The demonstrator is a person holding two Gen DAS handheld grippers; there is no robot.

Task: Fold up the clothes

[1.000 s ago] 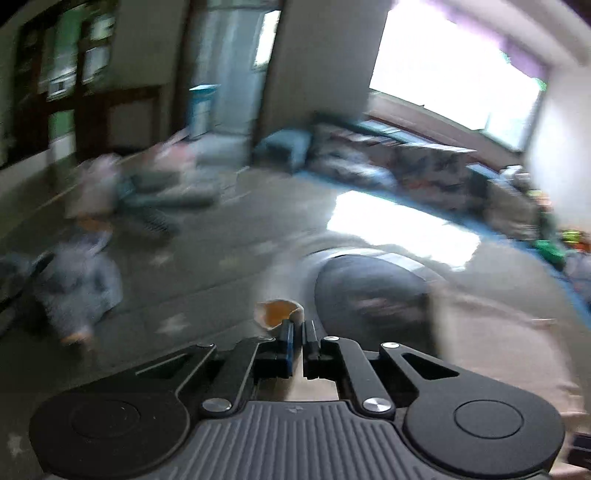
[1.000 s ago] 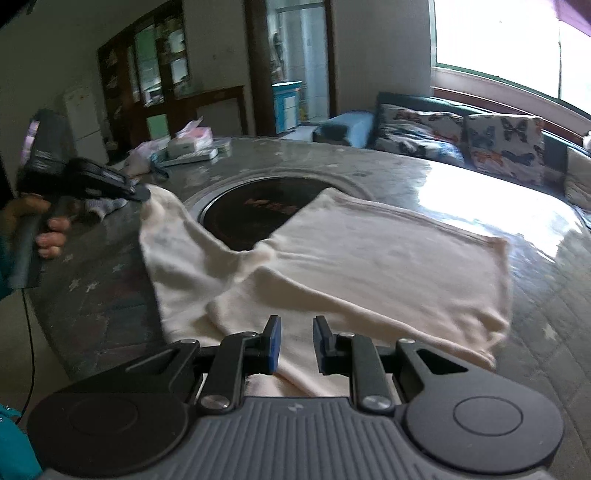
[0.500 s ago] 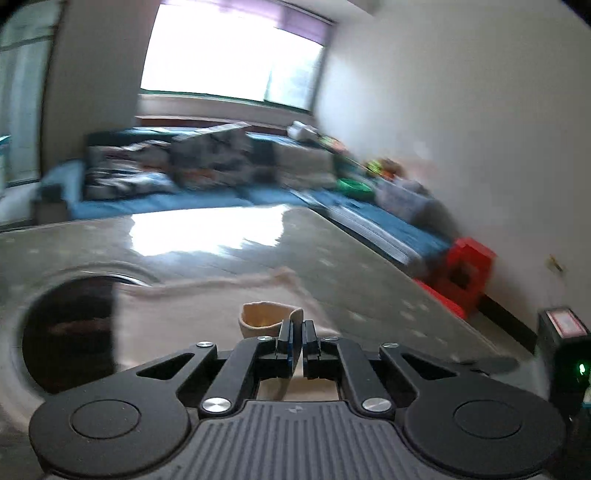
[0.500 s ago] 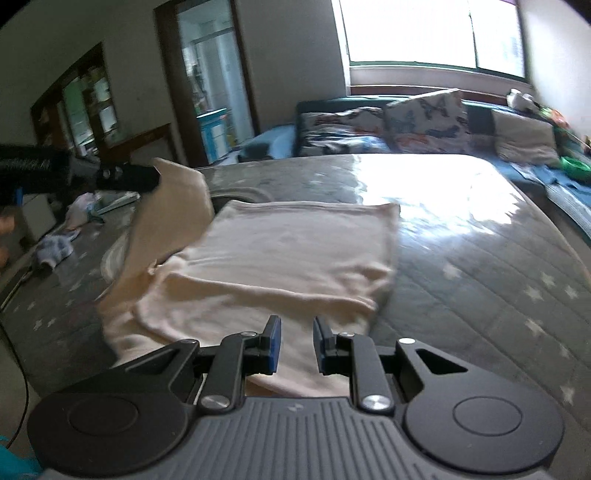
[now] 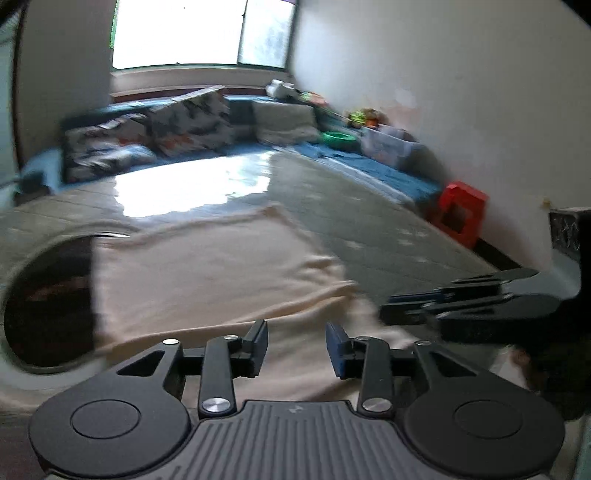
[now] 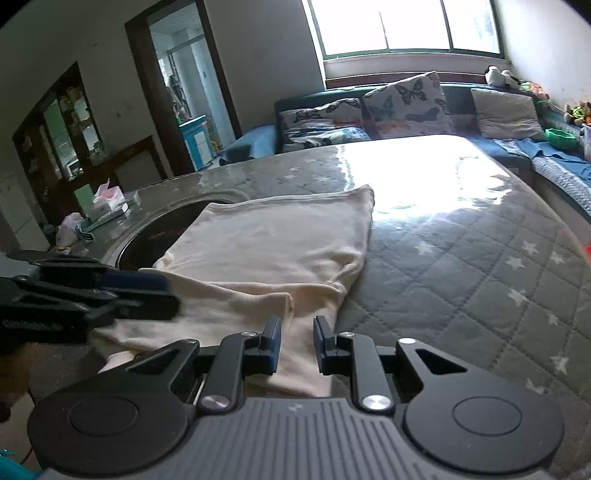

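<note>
- The cream garment [image 6: 280, 240] lies folded on the grey quilted, star-printed table cover [image 6: 461, 266], its far edge just short of the window glare.
- Its left part covers some of the dark round inset [image 5: 44, 295] in the tabletop; the rest of the circle shows beside the cloth.
- A folded-over layer crosses the near part of the garment, its loose edge bunched just ahead of the right gripper [image 6: 297, 345].
- Left gripper [image 5: 295, 349]: jaws have just been opening and now stand apart, hovering over the near cloth with nothing pinched between the pads.
- Right gripper: jaws set a narrow gap apart. Cloth lies under and between the tips, but the pads are not pressing on it.
- In the right wrist view the left gripper reaches in from the left edge, blurred, low over the near-left corner of the garment.
- In the left wrist view the right gripper comes in from the right, its tips at the garment's near-right edge.
- Beyond the table a blue sofa [image 6: 517, 147] with butterfly cushions [image 6: 406, 103] runs under the bright window [image 6: 406, 26].
- A red stool [image 5: 460, 212] stands by the white wall.
</note>
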